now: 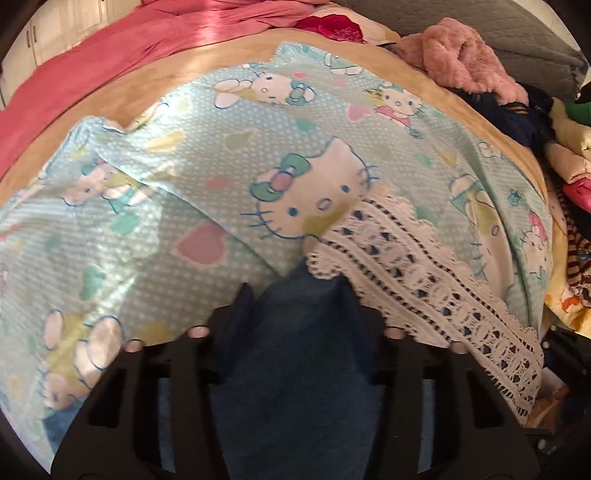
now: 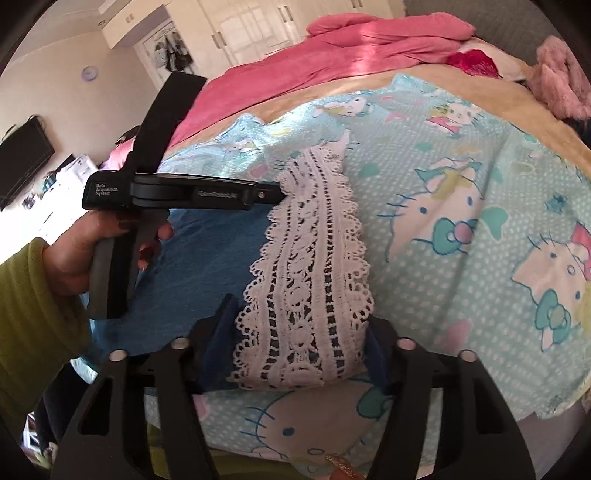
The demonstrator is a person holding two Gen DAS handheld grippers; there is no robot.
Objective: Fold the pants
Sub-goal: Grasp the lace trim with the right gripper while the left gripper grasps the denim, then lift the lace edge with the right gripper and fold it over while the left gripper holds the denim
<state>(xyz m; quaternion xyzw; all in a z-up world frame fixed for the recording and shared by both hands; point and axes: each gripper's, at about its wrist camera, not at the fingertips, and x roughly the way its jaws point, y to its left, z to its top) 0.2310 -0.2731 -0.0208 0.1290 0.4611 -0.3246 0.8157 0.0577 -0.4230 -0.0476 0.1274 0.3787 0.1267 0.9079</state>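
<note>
Dark blue pants (image 1: 295, 350) with a white lace hem band (image 1: 424, 273) lie on a cat-print sheet (image 1: 221, 155). In the left wrist view my left gripper (image 1: 297, 295) is shut on bunched blue fabric at the end of the lace band. In the right wrist view my right gripper (image 2: 301, 325) has the lace band (image 2: 310, 266) pinched between its fingers, shut on it at the near end. The blue pants (image 2: 207, 251) spread to the left. The left gripper (image 2: 275, 195) meets the far end of the lace there, held by a hand (image 2: 74, 258) in a green sleeve.
A pink blanket (image 1: 110, 55) lies along the far side of the bed. A fluffy pink garment (image 1: 461, 59) and a pile of mixed clothes (image 1: 569, 155) sit at the right. White wardrobes (image 2: 258, 26) and a wall television (image 2: 26, 158) stand beyond.
</note>
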